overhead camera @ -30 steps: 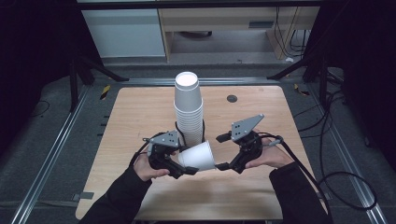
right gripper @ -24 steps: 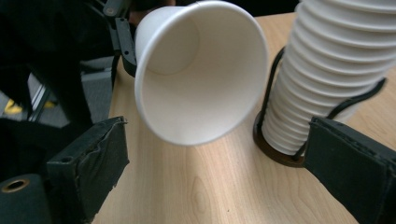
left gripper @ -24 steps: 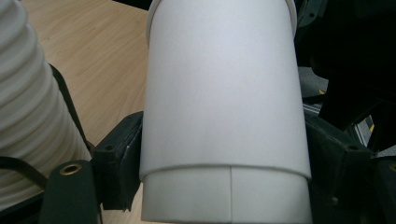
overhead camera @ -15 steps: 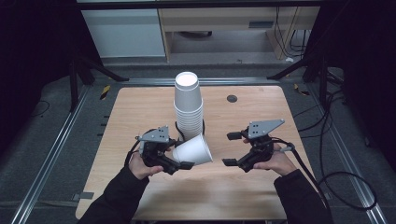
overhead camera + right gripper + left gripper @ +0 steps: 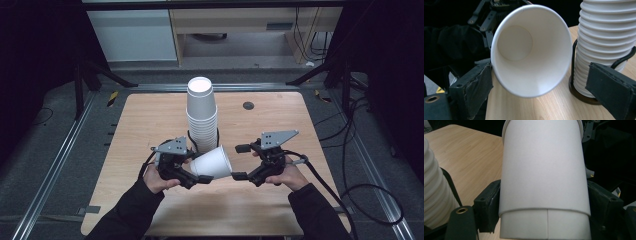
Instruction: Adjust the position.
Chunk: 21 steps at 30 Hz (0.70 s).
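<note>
Wood table (image 5: 150, 125), stack (image 5: 201, 117) behind | left gripper (image 5: 192, 175) pinches cup (image 5: 212, 162) | cup axis level, mouth facing right gripper (image 5: 241, 162) | right spread, just beside rim

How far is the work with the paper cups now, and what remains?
Done: one white cup is off the upside-down stack and lies sideways in the left tongs, clamped near its base. In hand: the right tongs stand open beside its mouth, not touching it. Left: probably a handover or setting the cup on the table; the stack remains tall.
</note>
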Available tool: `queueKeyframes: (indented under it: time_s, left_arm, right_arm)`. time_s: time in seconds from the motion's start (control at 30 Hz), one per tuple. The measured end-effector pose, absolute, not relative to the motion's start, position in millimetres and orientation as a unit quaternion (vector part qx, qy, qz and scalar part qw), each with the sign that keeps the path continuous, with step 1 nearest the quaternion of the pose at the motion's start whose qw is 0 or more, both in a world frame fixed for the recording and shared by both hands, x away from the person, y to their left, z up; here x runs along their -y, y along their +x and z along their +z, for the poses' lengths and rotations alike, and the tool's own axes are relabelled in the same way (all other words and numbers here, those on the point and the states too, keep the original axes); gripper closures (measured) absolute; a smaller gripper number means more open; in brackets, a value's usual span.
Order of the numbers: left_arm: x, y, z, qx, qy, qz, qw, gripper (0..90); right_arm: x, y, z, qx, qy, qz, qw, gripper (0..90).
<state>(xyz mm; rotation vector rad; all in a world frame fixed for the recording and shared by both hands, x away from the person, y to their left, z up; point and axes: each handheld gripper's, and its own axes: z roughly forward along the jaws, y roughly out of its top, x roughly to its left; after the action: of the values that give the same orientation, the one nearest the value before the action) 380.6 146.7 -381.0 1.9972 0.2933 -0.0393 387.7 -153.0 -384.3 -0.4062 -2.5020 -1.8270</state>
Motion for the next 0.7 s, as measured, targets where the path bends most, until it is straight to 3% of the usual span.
queueKeyframes:
  time_s: [0.7]
  left_arm:
    - [-130, 377, -382, -0.097, 0.835, -0.022, 0.541, 21.9]
  right_arm:
    - [140, 391, -391, 0.808, -0.119, -0.574, 0.048, 3.7]
